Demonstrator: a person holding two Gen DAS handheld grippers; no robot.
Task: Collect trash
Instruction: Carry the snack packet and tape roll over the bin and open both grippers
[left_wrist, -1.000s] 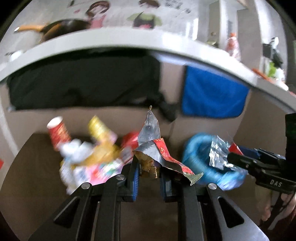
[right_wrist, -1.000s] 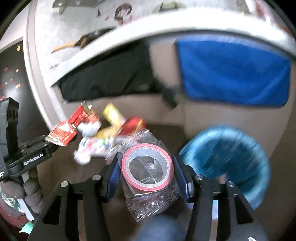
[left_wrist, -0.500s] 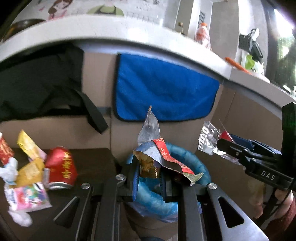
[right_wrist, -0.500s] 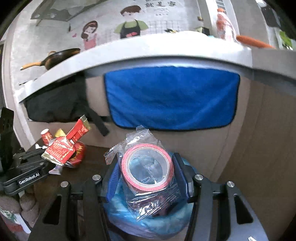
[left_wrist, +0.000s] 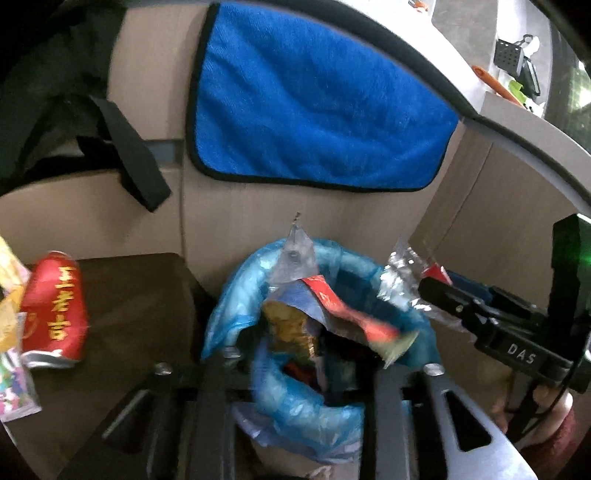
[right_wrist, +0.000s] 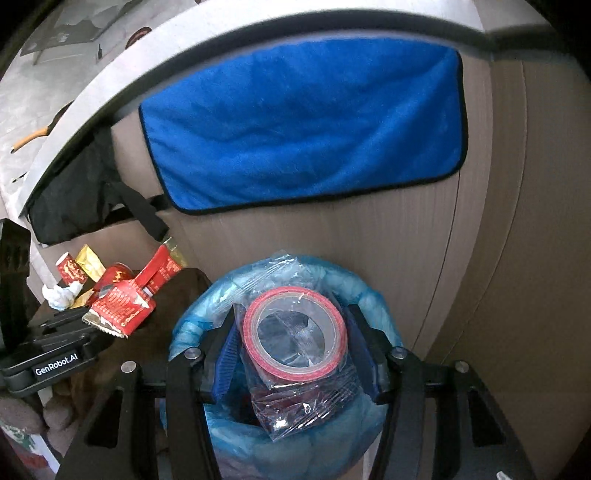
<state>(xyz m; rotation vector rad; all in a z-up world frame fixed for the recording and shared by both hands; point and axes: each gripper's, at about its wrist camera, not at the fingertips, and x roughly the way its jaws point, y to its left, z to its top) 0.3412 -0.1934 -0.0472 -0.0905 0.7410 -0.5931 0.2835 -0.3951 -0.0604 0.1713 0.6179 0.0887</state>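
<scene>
A bin with a blue liner (left_wrist: 236, 291) stands against the cupboard front. My left gripper (left_wrist: 306, 362) hangs over its mouth with its jaws opening. A crumpled silver-and-red snack wrapper (left_wrist: 295, 317) sits loose between the spread fingers, and the pads do not press on it. My right gripper (right_wrist: 297, 354) is above the same bin (right_wrist: 373, 299). It is shut on a red tape roll in a clear plastic bag (right_wrist: 295, 332), and its jaws are starting to ease apart. The right wrist view shows the left gripper (right_wrist: 92, 321) with the wrapper (right_wrist: 122, 306) at its tip.
A dark low table (left_wrist: 140, 295) left of the bin carries a crushed red can (left_wrist: 55, 314) and several other wrappers. A blue towel (left_wrist: 317, 110) and a black bag (left_wrist: 55, 92) hang from the counter edge above. A person's hand (left_wrist: 546, 406) holds the right gripper.
Both grippers swung right from the litter pile to above the bin and dipped. The left jaws have spread, and the wrapper has come loose and tilted.
</scene>
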